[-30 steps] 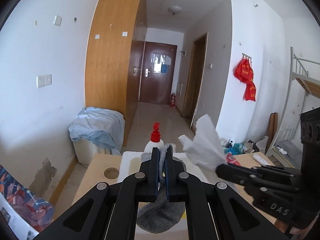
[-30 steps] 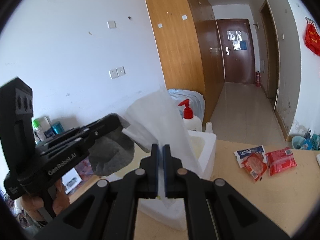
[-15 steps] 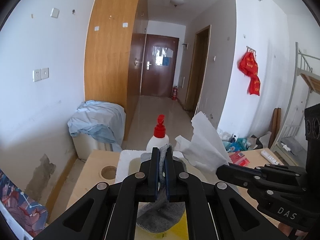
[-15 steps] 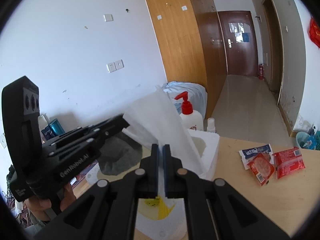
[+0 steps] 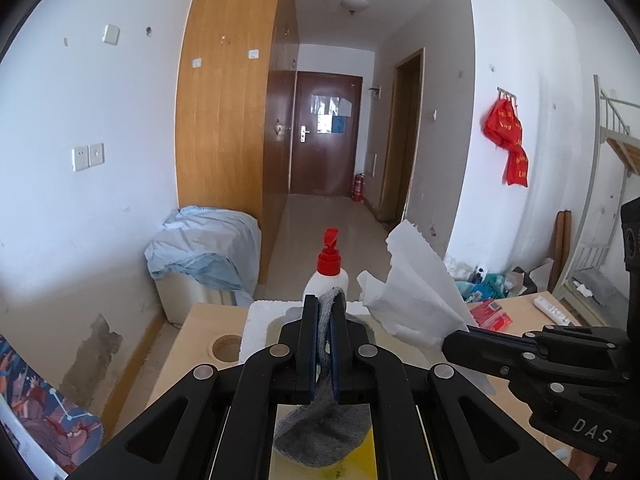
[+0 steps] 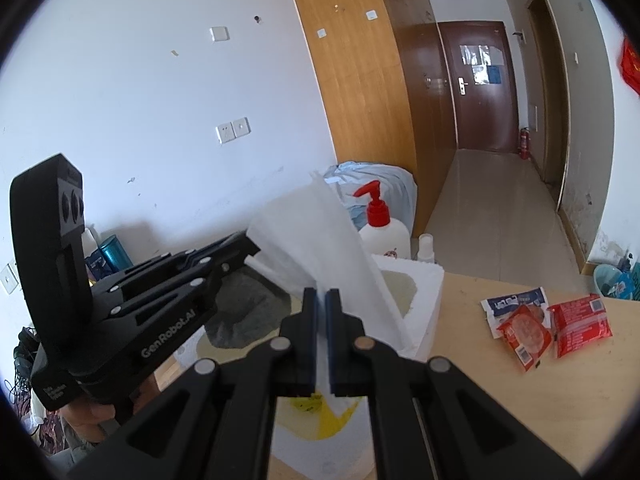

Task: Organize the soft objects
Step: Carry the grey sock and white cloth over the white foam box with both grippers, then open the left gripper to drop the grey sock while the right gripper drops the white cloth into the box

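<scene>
Dangling over the white foam box (image 5: 256, 320), the grey sock (image 5: 320, 436) is pinched in the left gripper (image 5: 324, 344); the white tissue (image 6: 320, 248) is clamped in the right gripper (image 6: 322, 344), also above the box; neither is set down, so both drops are left, I'd say; snack packets (image 6: 548, 324) lie apart on the table (image 6: 540, 408), w/ a pump bottle (image 5: 327, 272) behind the box.

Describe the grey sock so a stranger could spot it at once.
Find the wooden table and the white foam box on it. Over that box, the left gripper pinches a grey sock, hanging limp. The tissue beside it is white and crisp; the sock is dark, woolly.
</scene>
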`<state>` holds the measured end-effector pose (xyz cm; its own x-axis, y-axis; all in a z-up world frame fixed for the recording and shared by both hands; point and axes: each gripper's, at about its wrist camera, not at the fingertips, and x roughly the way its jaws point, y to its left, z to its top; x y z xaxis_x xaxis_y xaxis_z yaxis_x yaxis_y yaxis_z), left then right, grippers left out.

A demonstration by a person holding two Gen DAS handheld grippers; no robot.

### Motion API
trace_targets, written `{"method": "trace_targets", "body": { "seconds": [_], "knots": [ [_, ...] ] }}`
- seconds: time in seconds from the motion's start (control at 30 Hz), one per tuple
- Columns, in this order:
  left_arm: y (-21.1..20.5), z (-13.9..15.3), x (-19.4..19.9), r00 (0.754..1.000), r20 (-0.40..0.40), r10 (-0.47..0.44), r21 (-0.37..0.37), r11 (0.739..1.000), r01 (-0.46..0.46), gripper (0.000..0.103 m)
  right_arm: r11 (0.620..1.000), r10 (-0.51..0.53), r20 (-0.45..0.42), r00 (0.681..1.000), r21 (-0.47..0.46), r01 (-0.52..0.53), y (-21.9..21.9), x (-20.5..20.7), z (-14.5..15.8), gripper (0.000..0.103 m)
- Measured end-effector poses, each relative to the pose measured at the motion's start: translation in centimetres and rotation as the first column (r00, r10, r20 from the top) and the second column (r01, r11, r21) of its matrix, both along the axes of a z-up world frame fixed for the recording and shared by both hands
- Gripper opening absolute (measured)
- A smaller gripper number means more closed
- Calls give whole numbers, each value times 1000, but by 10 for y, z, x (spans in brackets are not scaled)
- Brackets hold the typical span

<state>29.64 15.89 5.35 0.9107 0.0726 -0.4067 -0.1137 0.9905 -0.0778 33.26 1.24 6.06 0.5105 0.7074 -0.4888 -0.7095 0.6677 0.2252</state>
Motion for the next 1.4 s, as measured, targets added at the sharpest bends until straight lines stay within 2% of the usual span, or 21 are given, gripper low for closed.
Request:
{"method": "trace_targets", "body": {
  "seconds": [0.07,0.1,0.13,0.17,0.2,0.23,0.33,0.9,1.0,1.1,1.17,1.4],
  "knots": [
    [0,-1,-1,1000,4,4,10,1000,-4,10,1000,0,1,1000,0,0,0,0,0,6],
    [-1,-2,-1,1000,5,8,17,1000,-8,19,1000,0,1,1000,-1,0,0,0,0,6],
    [-1,-2,-1,1000,3,12,25,1000,-12,38,1000,-2,2,1000,-2,2,0,1,-1,6],
    [-1,-3,-2,1000,2,11,31,999,-11,53,1000,-4,1,1000,-2,4,-1,1,-1,6],
    [-2,-3,-3,1000,7,15,34,999,-16,82,1000,-4,1,1000,-2,4,-1,1,-1,6],
    [-1,-2,-6,999,19,29,42,999,-30,97,1000,-4,1,1000,-3,4,-1,2,-1,6],
    [5,1,-17,991,94,91,69,993,-97,99,1000,-5,2,1000,-5,5,0,2,-1,6],
    [19,3,-24,987,113,118,20,992,-121,99,1000,5,-6,1000,-19,-5,5,3,-7,6],
    [28,5,-28,977,135,163,-7,987,-163,99,1000,18,-12,1000,-21,-18,8,3,-10,6],
    [39,7,-33,976,141,167,-59,985,-160,99,999,27,-14,1000,-25,-27,10,1,-11,6],
    [43,5,-33,975,134,179,-68,983,-171,99,999,35,-16,999,-26,-35,11,1,-13,6],
    [37,5,-31,983,115,141,-70,989,-134,99,997,81,-31,996,-15,-81,15,-1,-16,6]
  ]
}}
